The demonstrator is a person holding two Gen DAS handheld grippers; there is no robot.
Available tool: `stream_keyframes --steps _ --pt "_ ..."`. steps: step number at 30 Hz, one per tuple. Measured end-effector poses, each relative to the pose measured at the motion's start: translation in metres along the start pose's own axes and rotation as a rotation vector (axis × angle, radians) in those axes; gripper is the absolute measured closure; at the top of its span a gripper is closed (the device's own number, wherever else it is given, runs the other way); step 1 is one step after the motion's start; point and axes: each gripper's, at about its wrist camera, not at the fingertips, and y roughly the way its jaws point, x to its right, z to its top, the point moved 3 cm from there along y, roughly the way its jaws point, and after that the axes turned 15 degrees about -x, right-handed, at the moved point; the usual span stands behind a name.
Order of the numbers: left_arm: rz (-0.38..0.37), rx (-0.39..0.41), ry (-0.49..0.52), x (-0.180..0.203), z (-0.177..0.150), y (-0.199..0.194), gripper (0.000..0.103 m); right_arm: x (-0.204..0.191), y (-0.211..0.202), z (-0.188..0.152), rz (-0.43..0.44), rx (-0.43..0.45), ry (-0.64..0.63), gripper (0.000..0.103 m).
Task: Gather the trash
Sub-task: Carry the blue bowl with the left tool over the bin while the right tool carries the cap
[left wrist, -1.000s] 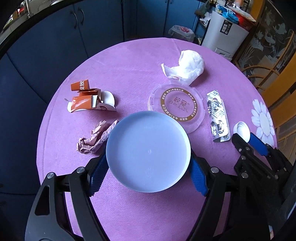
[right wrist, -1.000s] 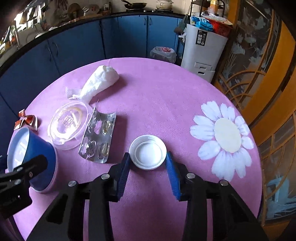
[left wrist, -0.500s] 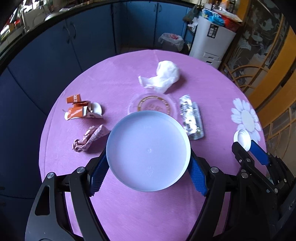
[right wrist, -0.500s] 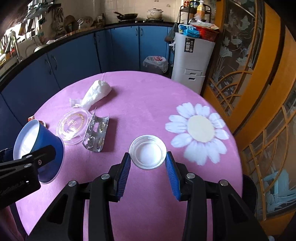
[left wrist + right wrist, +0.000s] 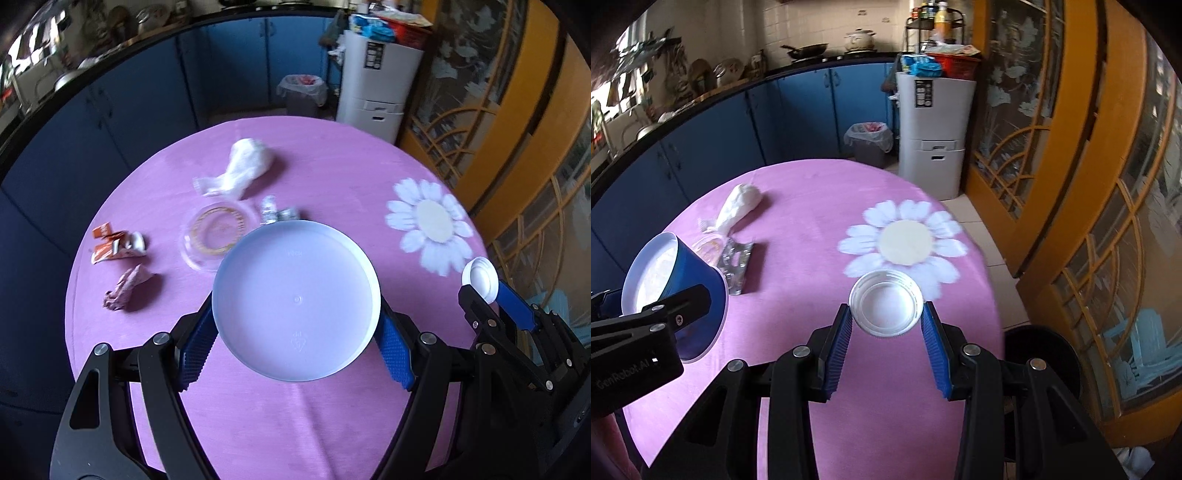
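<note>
- Blue bowl (image 5: 295, 302), white inside, clamped between left gripper (image 5: 295, 343) jaws above pink tablecloth (image 5: 258, 424)
- White cap (image 5: 885, 307) pinched by right gripper (image 5: 886, 332) jaws, set narrow

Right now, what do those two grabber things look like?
Each hand-held gripper is a black frame with silver bolts and two blue, ridged rubber pads. The left hand-held gripper and right hand-held gripper match. White lettering, "GenRobot.AI", shows on the left one's black side. No cables or sleeves show.
</note>
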Motion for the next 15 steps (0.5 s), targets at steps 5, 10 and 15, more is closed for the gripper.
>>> stream_keyframes --steps 5,10,15 --pt "0.010 0.003 0.052 0.032 0.001 0.000 0.026 0.029 -0.005 -0.006 -0.007 0.009 0.047 0.065" --pt "0.014 0.004 0.110 0.066 0.002 0.000 0.026 0.059 -0.006 -0.013 -0.015 0.009 0.094 0.065" --pt "0.023 0.003 0.169 0.101 0.001 0.003 0.026 0.092 -0.003 -0.021 -0.020 0.003 0.152 0.065"
